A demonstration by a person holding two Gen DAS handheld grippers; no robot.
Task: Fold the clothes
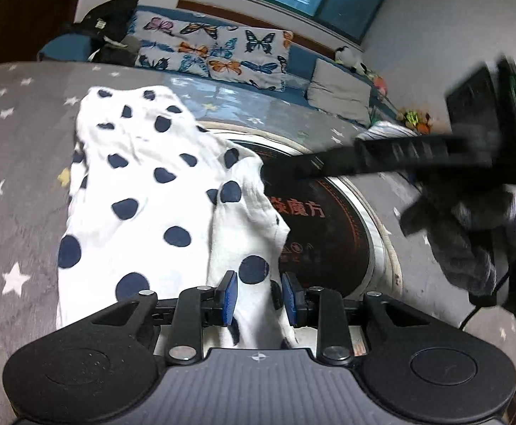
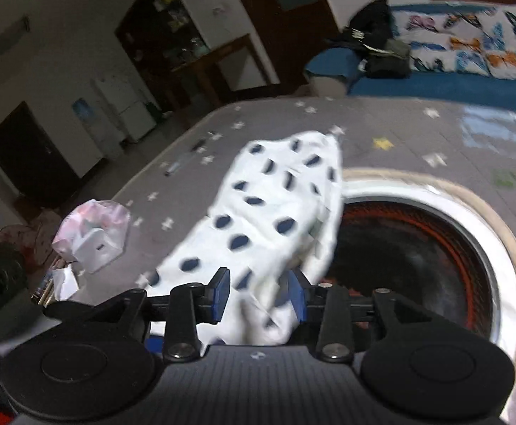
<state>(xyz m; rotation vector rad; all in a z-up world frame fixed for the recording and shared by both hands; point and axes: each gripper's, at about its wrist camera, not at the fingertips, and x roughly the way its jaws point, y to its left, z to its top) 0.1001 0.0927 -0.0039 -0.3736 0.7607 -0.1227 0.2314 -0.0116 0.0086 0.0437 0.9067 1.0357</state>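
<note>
A white garment with dark blue polka dots (image 1: 144, 191) lies on a grey star-patterned table (image 1: 20, 163), partly over a round black cooktop. My left gripper (image 1: 259, 297) is open, its blue pads either side of the garment's near edge. The other gripper (image 1: 382, 163) reaches in blurred from the right, near the garment's right edge. In the right wrist view the same garment (image 2: 268, 212) runs away from my right gripper (image 2: 259, 295), which is open with cloth bunched between its blue pads. The jaws stand apart in both views.
A round black induction cooktop (image 1: 329, 226) with a white rim is set in the table, also in the right wrist view (image 2: 414, 248). A blue sofa with butterfly cushions (image 1: 219, 49) stands behind. A pink-white plastic bag (image 2: 95, 226) lies at the table's left edge.
</note>
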